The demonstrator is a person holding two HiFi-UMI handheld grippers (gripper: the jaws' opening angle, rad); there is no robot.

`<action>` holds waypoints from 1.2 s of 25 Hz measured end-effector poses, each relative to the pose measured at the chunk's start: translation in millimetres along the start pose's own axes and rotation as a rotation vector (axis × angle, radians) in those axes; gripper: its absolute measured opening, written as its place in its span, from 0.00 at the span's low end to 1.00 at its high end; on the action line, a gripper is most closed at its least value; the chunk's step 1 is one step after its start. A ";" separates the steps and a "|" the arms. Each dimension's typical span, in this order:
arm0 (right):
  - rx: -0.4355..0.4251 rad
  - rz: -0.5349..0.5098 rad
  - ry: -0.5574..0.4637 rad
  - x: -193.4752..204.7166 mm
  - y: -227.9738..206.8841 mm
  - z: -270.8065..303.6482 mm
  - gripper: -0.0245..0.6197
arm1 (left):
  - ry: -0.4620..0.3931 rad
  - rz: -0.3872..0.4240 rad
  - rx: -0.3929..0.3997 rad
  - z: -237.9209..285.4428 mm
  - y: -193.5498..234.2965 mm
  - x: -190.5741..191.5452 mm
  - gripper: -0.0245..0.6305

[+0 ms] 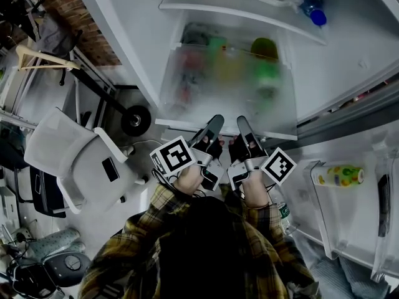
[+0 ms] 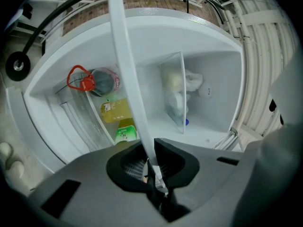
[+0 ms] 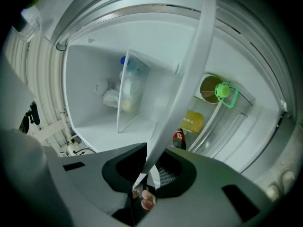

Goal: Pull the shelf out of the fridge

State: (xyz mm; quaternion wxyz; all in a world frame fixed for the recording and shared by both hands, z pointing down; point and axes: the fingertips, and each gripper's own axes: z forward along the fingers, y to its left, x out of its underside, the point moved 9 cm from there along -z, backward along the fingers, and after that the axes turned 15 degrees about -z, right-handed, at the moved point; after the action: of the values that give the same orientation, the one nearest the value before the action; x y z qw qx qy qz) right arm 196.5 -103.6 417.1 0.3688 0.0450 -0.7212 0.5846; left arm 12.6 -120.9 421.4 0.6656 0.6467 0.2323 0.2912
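Observation:
The fridge shelf (image 1: pixel 182 124) is a frosted glass plate with a white front trim, lying over a drawer of bottles low in the open fridge. In the head view both grippers reach level to that trim, side by side. My left gripper (image 1: pixel 215 126) is shut on the trim, which runs as a white strip (image 2: pixel 125 65) down between its jaws (image 2: pixel 151 163). My right gripper (image 1: pixel 244 126) is shut on the same trim (image 3: pixel 194 74), which passes between its jaws (image 3: pixel 146 171). Under the glass lie a red-capped bottle (image 2: pixel 86 83), a yellow bottle (image 2: pixel 113 110) and a green-capped bottle (image 3: pixel 223 91).
A higher shelf (image 1: pixel 206 6) carries a bag and a blue-capped bottle (image 1: pixel 318 17). The open fridge door (image 1: pixel 330 242) at the right holds a yellow bottle (image 1: pixel 340 175) in its rack. A white chair (image 1: pixel 78 161) and a wheeled stand (image 1: pixel 134 119) are at the left.

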 end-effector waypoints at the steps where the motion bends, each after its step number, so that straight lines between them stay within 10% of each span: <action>1: -0.001 0.001 0.000 -0.8 -1.0 0.4 0.14 | -0.001 0.003 0.000 1.2 0.1 0.0 0.10; 30: 0.016 0.009 0.015 -2.3 -6.3 0.2 0.13 | 0.005 0.004 -0.007 5.7 0.8 1.0 0.10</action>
State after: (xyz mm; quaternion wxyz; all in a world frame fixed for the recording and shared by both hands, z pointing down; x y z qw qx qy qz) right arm 201.2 -106.5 420.8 0.3713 0.0401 -0.7139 0.5924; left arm 17.2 -124.4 422.6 0.6669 0.6440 0.2315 0.2949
